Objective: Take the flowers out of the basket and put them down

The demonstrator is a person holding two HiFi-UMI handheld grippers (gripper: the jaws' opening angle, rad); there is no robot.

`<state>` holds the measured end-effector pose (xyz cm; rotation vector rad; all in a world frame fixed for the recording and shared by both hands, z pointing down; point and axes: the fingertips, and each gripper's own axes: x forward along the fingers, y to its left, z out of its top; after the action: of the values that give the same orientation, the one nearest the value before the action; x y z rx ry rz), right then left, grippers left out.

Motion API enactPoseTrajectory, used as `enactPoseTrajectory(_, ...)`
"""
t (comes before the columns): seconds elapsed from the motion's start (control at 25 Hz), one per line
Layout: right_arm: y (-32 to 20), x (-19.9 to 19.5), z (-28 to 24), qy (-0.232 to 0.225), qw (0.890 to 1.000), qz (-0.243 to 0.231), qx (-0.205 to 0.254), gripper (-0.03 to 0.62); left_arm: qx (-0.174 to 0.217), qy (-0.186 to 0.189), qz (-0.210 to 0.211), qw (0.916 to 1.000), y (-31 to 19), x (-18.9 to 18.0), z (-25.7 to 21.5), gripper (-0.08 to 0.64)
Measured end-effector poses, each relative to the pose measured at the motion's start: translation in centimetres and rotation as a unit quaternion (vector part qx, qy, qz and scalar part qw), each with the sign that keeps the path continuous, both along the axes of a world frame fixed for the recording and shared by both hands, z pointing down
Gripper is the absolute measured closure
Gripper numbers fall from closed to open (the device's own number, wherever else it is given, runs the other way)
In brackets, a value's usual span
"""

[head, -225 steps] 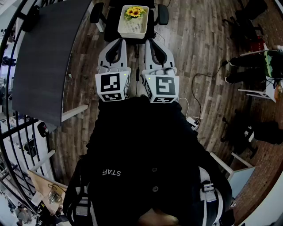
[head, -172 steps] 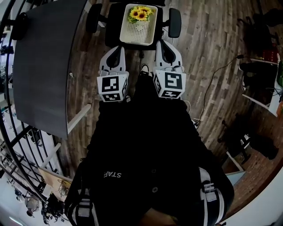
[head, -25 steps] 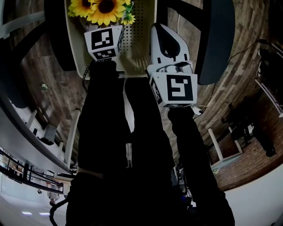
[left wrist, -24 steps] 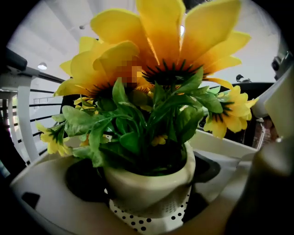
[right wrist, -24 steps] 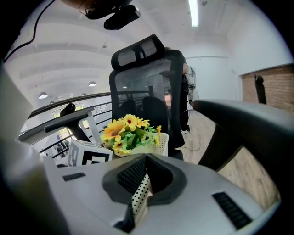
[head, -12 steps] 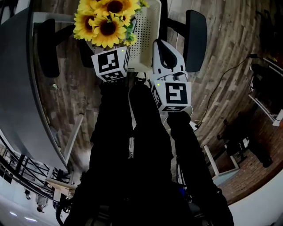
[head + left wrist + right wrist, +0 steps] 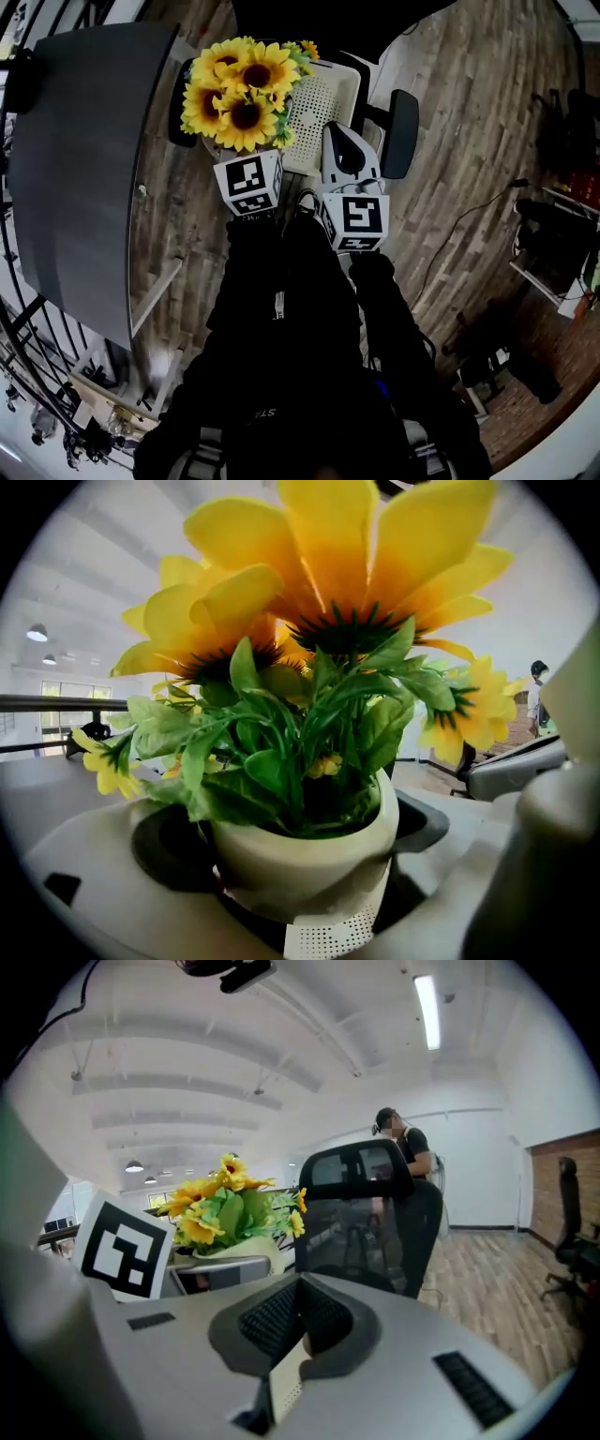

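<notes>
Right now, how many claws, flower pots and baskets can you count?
Claws: 2, the left claw and the right claw
Flower pot: 1, held by the left claw
Basket: 1, its edge pinched by the right claw
Total: 4

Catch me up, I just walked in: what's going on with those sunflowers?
A person is working two grippers. The left gripper is shut on the sunflower pot, held up beside the perforated basket on the office chair. The right gripper pinches the basket's rim. The pot is not yet put down.
</notes>
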<state>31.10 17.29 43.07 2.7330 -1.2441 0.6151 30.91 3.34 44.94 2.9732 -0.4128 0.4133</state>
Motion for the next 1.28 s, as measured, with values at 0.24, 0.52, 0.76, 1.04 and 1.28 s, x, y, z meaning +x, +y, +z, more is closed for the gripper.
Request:
enactPoseTrajectory(0.24,-3.0,-1.8,-6.4,0.033,0.999,-0.035,0.02,0.58,0.01,0.018,-0.048,0.9986,-2.2,-4.8,-6.6,0.051)
enactPoseTrajectory(0.52,-6.3,-5.2,-11.8,0.06,0.994,-0.086,0.04,0.58,0.02,0.036,-0.101,0.994,-4.1,-11.0,-12.1,0.051)
enactPoseTrajectory(0.76,-12.6,-9.9,-14.3,0.071,0.984,-0.155,0.054,0.58,0.028,0.042,-0.163,0.9853,-8.2,-17.7,-14.2,0.051)
enactPoseTrajectory(1.04,-20.9,-16.6,-15.5,0.07,0.968,-0.231,0.062,0.58,0.036,0.045,-0.243,0.9684,-14.9,-26.0,-15.5,0.051)
enactPoseTrajectory(1.28,-30.3,-27.1,-15.7,0.065,0.949,-0.302,0.061,0.58,0.026,0.036,-0.321,0.9459,-22.9,-38.0,-15.0,0.051)
